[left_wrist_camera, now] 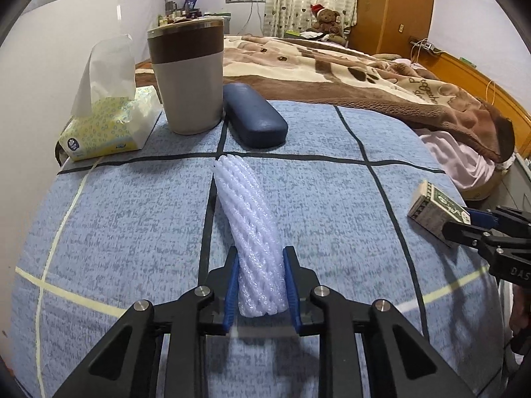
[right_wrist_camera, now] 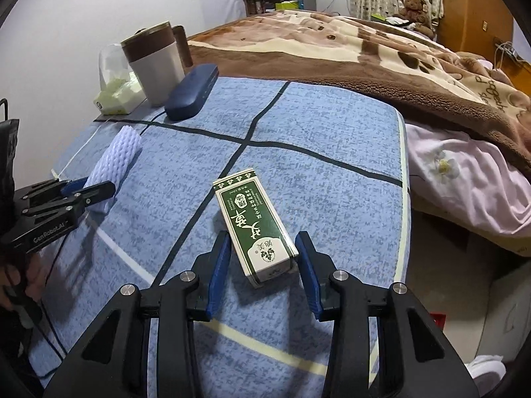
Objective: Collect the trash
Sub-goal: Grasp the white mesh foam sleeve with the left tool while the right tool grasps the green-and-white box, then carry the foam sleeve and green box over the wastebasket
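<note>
A white foam net sleeve (left_wrist_camera: 250, 225) lies on the blue checked cloth (left_wrist_camera: 132, 219). My left gripper (left_wrist_camera: 261, 265) is shut on its near end; both blue pads touch it. It also shows in the right wrist view (right_wrist_camera: 113, 162) with the left gripper (right_wrist_camera: 89, 189) on it. A green and white small carton (right_wrist_camera: 255, 225) lies flat on the cloth. My right gripper (right_wrist_camera: 264, 245) is open, its fingers on either side of the carton's near end with gaps on both sides. The carton (left_wrist_camera: 434, 209) and right gripper (left_wrist_camera: 464, 225) show at the right of the left wrist view.
A brown and grey tumbler (left_wrist_camera: 187, 76), a dark blue glasses case (left_wrist_camera: 254, 119) and a yellow tissue pack (left_wrist_camera: 106, 126) stand at the far edge of the cloth. A bed with a brown blanket (right_wrist_camera: 365, 53) lies beyond. The cloth's right edge (right_wrist_camera: 403, 179) drops off.
</note>
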`<state>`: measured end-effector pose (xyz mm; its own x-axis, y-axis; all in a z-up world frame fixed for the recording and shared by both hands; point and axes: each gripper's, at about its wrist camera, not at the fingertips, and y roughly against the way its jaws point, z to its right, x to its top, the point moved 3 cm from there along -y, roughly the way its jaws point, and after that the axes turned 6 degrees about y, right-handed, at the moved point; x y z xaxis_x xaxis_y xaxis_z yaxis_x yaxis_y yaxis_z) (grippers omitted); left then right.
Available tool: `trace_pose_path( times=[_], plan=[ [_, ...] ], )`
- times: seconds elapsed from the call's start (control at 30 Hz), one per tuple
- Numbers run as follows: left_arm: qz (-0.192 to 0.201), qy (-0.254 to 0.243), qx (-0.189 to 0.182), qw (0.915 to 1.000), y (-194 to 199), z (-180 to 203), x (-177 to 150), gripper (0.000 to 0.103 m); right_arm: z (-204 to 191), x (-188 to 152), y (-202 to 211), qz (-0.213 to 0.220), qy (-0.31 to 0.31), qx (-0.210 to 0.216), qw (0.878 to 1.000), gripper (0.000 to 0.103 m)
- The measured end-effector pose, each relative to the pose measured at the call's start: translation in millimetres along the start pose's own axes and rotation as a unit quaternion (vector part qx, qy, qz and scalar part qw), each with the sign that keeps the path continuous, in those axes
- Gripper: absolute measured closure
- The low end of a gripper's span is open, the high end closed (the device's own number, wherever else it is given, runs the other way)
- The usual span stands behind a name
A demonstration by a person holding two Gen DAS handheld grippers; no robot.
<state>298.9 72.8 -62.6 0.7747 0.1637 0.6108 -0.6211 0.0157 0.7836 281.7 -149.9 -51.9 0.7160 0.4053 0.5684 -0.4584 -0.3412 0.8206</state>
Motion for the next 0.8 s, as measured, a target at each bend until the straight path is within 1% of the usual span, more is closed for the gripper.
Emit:
trace_pose_path(
  times=[0.2, 0.43, 0.8],
  plan=[
    [0.002, -0.006, -0.019, 0.9998, 15.7, 4.7, -11.1, 0.078, -4.5, -8.5, 19.4, 0.012, -0.014, 0.003, 1.0, 0.062],
    [0.012, -0.015, -0.051, 0.9985, 48.0, 18.8, -28.2, 0.078, -11.8, -22.8, 46.0, 0.035, -0.033, 0.005, 0.999, 0.062],
    [0.016, -0.034, -0.062, 0.9974, 88.4, 50.3, -57.0, 0.078, -22.9, -51.1, 88.5, 0.07, -0.054, -0.005, 0.996, 0.062]
  ],
)
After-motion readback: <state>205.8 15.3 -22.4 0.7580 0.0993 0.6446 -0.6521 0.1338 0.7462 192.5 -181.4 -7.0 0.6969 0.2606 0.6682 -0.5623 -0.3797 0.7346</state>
